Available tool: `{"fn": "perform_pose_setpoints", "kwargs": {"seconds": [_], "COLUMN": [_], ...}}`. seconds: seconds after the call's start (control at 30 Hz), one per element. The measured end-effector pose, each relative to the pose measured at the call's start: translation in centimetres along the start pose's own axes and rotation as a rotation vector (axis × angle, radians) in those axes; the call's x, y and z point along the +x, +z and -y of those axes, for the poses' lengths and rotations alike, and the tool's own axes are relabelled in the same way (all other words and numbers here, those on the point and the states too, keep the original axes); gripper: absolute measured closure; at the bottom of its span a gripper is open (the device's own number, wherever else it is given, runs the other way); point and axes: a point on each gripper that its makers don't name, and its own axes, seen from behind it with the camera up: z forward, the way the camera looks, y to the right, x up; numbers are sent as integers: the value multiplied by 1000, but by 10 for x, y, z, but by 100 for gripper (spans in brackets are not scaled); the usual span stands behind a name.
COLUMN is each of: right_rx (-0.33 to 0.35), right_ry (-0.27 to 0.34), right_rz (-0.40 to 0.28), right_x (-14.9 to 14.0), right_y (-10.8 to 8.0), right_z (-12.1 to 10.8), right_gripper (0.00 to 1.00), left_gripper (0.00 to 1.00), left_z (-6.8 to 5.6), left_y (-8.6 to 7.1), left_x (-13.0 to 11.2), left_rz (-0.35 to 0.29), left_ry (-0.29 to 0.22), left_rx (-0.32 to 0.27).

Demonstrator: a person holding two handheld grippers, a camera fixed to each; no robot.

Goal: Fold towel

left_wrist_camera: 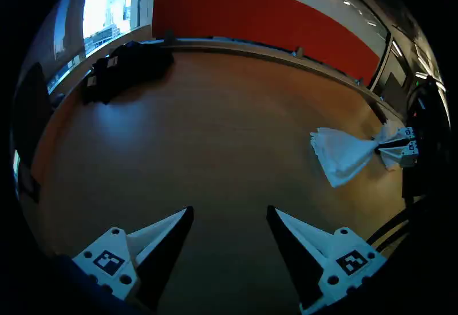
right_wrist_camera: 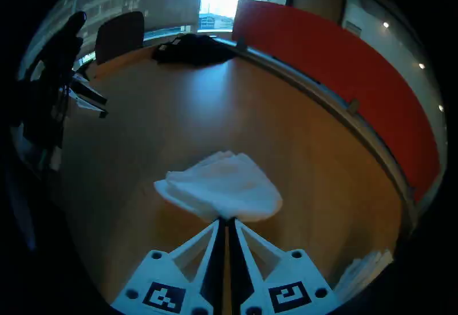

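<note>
**Towel lies to the right of your empty left claw, pinched by the right one**

Your left gripper (left_wrist_camera: 229, 209) is spread wide and holds nothing; between its fingers there is only bare table (left_wrist_camera: 229, 132). Your right gripper (right_wrist_camera: 227, 222) has its fingers nearly together, clamped on one gathered end of the towel (right_wrist_camera: 220, 192).

In the right gripper view, the white cloth fans out straight ahead of the pinch and rests bunched on the wood. In the left gripper view the same towel sits well off to the right side. It narrows to the pinch at the far right and widens toward the free edge. Its long axis therefore runs across your left claw's line of sight, not along it.

That free, fanned edge is the end closer to your left claw, though well apart from it. My judgement is that the left hand has to swing right to take it.

Nothing stands on the wood between the left claw and the towel. A black bag (left_wrist_camera: 126, 69) lies at the table's far side under the window, well clear. A red panel (left_wrist_camera: 257, 23) runs behind the far edge. Something pale (right_wrist_camera: 363, 272) sits low to the right of the right claw; I cannot tell what it is.
</note>
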Motion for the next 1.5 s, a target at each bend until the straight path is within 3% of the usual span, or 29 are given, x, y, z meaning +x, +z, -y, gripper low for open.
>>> {"fn": "perform_pose_setpoints", "kwargs": {"seconds": [0.3,0.5,0.8,1.5], "right_rx": [-45,-81,-139,-234], "right_ry": [-42,-49,-44,44], "right_rz": [-110,-156,-147,-139], "right_x": [72,102,99,77], "right_y": [-25,-45,-67,-113], "right_z": [-25,-44,-75,-164], "right_gripper": [95,95,95,95], "left_gripper": [6,6,5,6], "left_z": [-1,-2,-10,-18], "left_y": [-2,-2,1,8], "left_x": [11,22,31,36], "left_rz": [-25,-44,-52,-42], "left_ry": [-7,-8,-2,22], "left_rx": [-11,-20,-39,-50]}}
